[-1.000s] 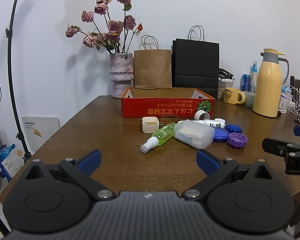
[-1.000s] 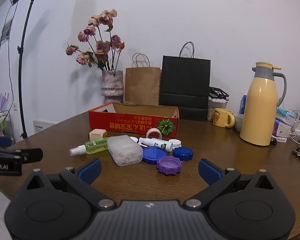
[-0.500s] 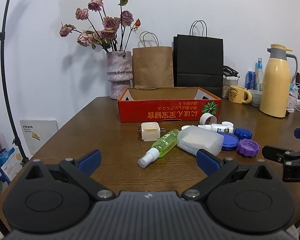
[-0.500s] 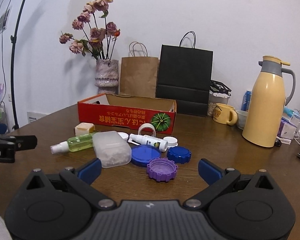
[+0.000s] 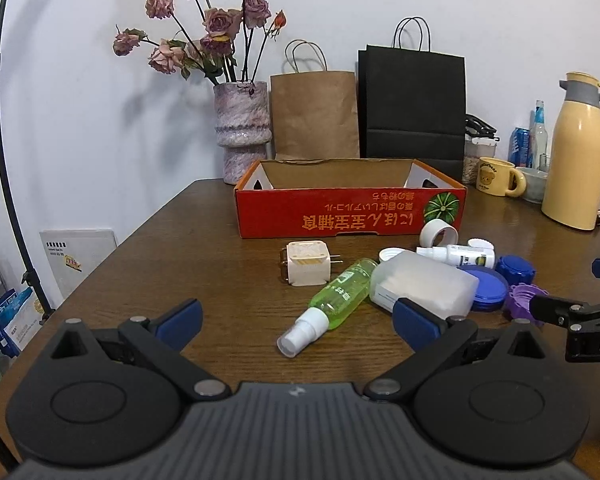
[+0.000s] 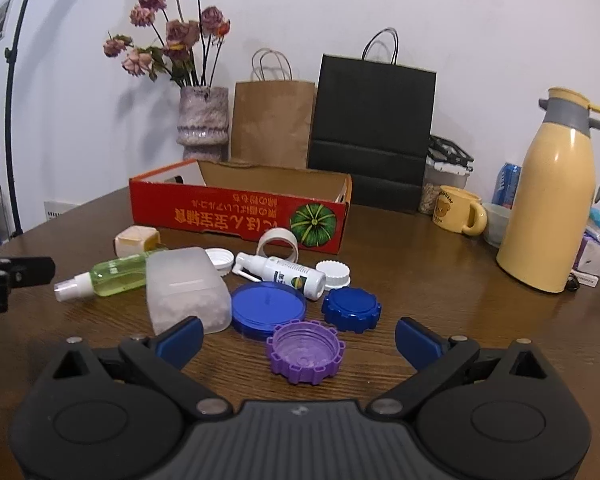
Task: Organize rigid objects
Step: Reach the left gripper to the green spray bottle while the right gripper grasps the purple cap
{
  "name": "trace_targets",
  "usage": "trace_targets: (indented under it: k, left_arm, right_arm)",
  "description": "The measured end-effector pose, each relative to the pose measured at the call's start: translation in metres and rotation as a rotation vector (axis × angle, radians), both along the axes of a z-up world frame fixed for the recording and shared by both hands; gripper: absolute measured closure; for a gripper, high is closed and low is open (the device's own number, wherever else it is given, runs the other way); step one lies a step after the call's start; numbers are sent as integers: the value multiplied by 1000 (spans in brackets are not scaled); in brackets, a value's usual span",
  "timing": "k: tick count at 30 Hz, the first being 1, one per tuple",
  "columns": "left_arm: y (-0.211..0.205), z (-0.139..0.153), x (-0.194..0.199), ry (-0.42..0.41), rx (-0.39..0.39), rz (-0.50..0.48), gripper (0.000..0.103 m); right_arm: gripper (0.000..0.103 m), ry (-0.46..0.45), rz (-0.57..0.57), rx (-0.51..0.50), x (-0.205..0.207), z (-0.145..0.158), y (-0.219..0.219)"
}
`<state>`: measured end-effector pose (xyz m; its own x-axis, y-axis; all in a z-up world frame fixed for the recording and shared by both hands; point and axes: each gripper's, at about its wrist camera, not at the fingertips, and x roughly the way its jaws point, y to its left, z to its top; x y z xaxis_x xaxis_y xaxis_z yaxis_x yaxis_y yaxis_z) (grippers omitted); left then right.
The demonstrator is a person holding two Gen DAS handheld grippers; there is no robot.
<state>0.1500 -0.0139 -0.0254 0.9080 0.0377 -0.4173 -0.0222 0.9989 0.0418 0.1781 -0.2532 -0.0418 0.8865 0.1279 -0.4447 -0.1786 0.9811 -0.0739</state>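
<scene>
Green spray bottle (image 5: 337, 296) lies on the tabletop (image 5: 204, 248) beside a frosted box (image 5: 422, 284), blue lids (image 6: 268, 309) and a purple cap (image 6: 305, 351), before the red carton (image 5: 350, 216). Left claw (image 5: 296, 316) and right claw (image 6: 298, 334) both gape wide, empty.

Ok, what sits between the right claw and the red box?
In the right wrist view, the purple cap lies nearest the right claw, then the blue lid, white bottle and tape ring before the red box.
</scene>
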Motion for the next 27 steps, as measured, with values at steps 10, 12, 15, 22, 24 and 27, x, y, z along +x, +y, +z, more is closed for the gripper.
trace_targets:
  k: [10,12,15,22,24,27]
  left_arm:
    - [4,3,29,23,21,21,0]
    - [4,3,34,27,22,18,0]
    - [4,3,42,39,27,12,0]
    - [0,-2,60,75,56,-8,0]
    - [-2,-4,64,84,66,-14,0]
    - [-5,-7,73,101,84,-23,0]
  right_arm:
    - [6,83,14,-52,38,-11,1]
    - [9,105,25,-61,44,-13,3]
    - [15,133,24,-63,51,-18,2]
    - [50,190,30,-2,60,-23,-7]
    - [49,191,31,11,61,-25,-8]
    - [49,185,32,24,61,-25,-10]
